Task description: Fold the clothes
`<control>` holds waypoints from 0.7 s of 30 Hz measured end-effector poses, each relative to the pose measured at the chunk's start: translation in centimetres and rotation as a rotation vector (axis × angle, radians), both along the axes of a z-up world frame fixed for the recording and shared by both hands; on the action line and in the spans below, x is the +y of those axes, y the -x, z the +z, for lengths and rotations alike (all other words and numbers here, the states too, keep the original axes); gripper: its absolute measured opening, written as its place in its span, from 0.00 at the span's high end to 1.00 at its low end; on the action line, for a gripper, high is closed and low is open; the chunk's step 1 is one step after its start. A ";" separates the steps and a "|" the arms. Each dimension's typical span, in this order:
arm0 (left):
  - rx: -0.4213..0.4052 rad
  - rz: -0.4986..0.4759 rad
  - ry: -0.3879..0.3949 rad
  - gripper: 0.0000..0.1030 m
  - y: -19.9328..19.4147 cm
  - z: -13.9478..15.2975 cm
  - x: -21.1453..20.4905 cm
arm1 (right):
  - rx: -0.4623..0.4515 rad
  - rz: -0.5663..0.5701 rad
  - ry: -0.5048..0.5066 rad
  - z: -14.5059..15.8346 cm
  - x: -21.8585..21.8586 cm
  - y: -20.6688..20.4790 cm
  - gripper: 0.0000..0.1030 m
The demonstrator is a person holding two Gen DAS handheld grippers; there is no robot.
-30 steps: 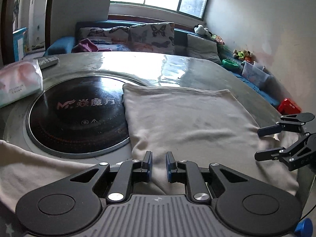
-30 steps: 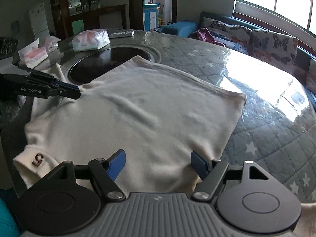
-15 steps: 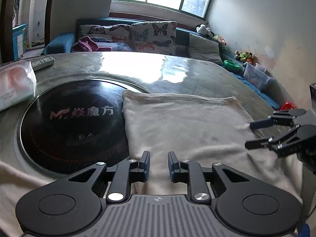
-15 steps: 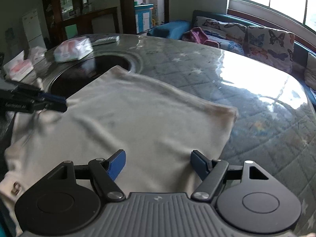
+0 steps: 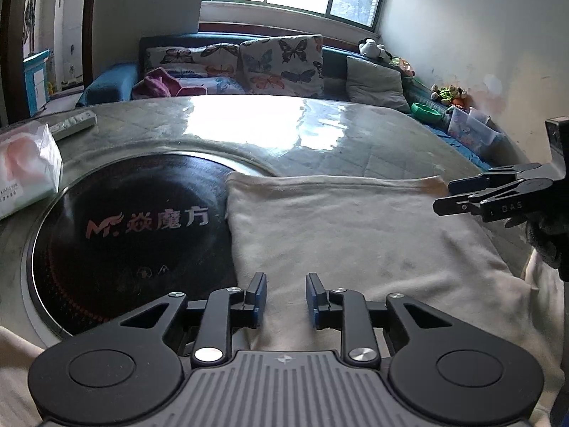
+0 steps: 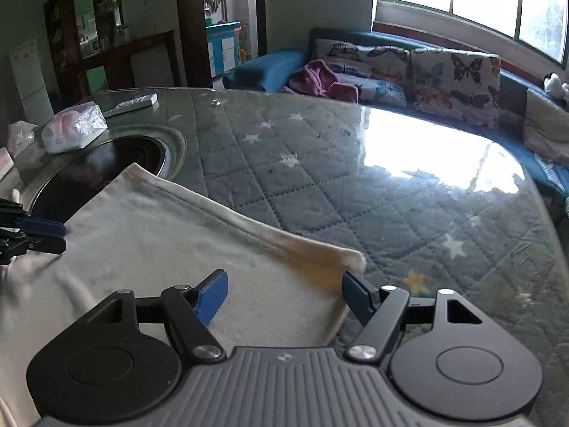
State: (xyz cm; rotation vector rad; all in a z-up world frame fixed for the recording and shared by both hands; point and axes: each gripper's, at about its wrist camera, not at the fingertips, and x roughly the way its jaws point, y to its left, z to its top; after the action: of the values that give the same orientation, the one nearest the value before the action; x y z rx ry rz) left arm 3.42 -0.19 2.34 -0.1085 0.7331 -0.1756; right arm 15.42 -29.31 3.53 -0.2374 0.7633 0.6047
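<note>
A: Nearest first, what are the grippers doing?

B: The left gripper (image 5: 286, 299) hovers over the near part of the cream garment (image 5: 355, 242), its jaws parted a little with nothing between them. The right gripper (image 6: 284, 291) has its jaws spread wide over the garment's far right corner.

A: What changed over the last second?

B: Both have travelled forward along the cloth. The right one began near the sleeve and now sits at the hem corner, and the left one's gap has widened slightly.

A: Where is the garment?

B: Flat on the round table (image 6: 355, 185), its left edge overlapping the black cooktop (image 5: 124, 231).

A: Any writing?

B: The cooktop reads "MF" with Chinese characters. The tissue pack (image 5: 25, 167) beyond has print too small to read.
</note>
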 end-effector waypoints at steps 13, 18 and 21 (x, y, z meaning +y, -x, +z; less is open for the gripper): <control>-0.059 -0.228 -0.004 0.72 5.8 1.1 -7.4 | -0.050 -0.177 0.066 2.0 -7.8 9.2 0.33; -0.064 -0.299 -0.001 0.71 7.7 0.9 -10.0 | -0.055 -0.314 0.059 1.2 -11.8 12.5 0.36; -0.060 -0.323 0.002 0.71 8.5 0.7 -11.2 | -0.061 -0.394 0.058 0.8 -13.9 13.7 0.36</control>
State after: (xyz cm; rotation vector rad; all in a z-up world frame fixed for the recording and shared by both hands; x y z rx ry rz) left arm -5.03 -11.37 3.01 0.0146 0.6870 -0.4859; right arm 1.73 -43.16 4.28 -0.1517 0.7441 0.2015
